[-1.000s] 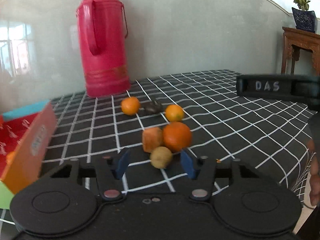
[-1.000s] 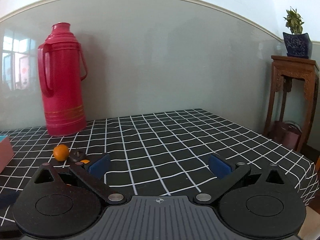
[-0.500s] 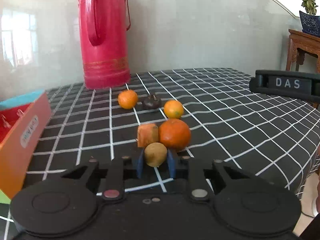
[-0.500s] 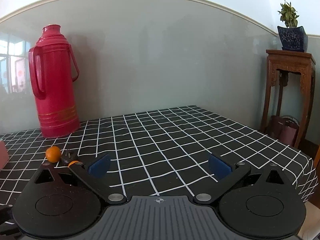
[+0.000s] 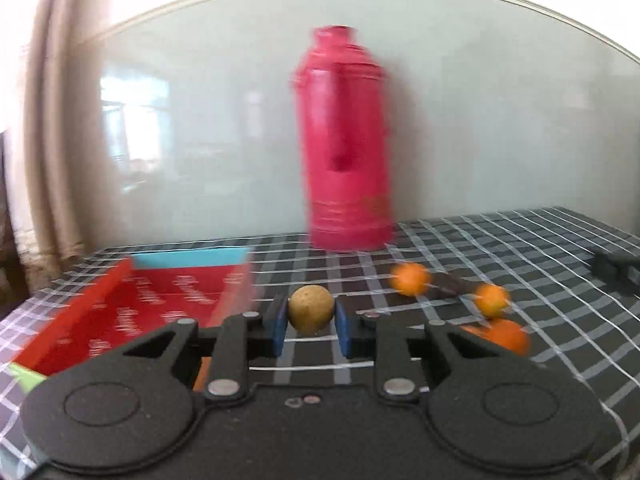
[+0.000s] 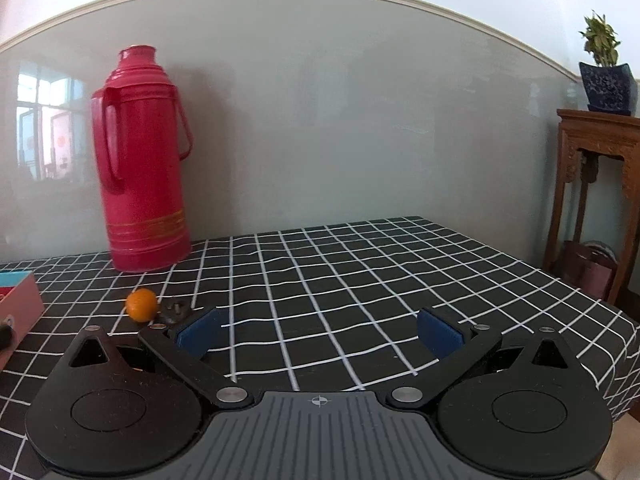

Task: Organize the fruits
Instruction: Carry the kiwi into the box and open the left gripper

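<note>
My left gripper [image 5: 311,322] is shut on a small round tan fruit [image 5: 311,309] and holds it above the checked cloth. A red open box [image 5: 152,300] with a blue end lies just left of it. Two small oranges [image 5: 411,278] [image 5: 491,299], a dark fruit [image 5: 450,285] between them and a larger orange [image 5: 505,335] lie to the right. My right gripper [image 6: 318,330] is open and empty over the cloth. In its view one small orange [image 6: 141,304] and the dark fruit [image 6: 175,309] lie at the left.
A tall red thermos [image 5: 347,140] stands at the back by the wall; it also shows in the right wrist view [image 6: 138,160]. The box corner [image 6: 18,304] shows at the far left there. A wooden stand [image 6: 596,184] with a potted plant is beyond the table's right edge.
My left gripper closed on the tan fruit, lifted it and swung left toward the red box. The right gripper stayed open and shifted only slightly.
</note>
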`<state>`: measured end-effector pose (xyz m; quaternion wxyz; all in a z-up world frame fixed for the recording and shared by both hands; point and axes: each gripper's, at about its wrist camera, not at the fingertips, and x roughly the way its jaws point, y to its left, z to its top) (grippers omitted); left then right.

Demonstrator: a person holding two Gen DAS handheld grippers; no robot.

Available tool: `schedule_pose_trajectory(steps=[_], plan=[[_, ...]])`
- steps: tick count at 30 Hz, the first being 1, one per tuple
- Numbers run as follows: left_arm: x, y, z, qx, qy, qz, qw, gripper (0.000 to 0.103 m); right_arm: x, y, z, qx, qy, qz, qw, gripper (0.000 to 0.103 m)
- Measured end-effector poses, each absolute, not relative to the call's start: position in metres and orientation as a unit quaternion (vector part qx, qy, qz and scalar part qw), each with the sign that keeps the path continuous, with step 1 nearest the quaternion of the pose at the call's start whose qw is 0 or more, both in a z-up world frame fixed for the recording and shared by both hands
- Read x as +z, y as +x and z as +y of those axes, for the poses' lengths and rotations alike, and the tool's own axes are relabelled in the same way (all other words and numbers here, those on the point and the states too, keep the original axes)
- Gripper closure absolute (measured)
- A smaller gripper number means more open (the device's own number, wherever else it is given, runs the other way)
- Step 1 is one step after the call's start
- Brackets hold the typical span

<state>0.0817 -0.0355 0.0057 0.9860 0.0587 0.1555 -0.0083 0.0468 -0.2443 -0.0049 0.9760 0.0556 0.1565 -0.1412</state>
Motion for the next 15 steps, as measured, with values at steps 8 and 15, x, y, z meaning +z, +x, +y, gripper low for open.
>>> schedule_pose_trajectory(steps=[8,15], plan=[[0.014,0.090,0.032,0.098,-0.004,0.183,0.978,0.087,-0.006,0.052,-0.223,-0.114,0.042,0.160,0.980,0.000],[0.012,0.101,0.073,0.151,-0.042,0.213,0.964,0.087,-0.009,0.055,-0.208,-0.099,0.022,0.165,0.981,0.000]])
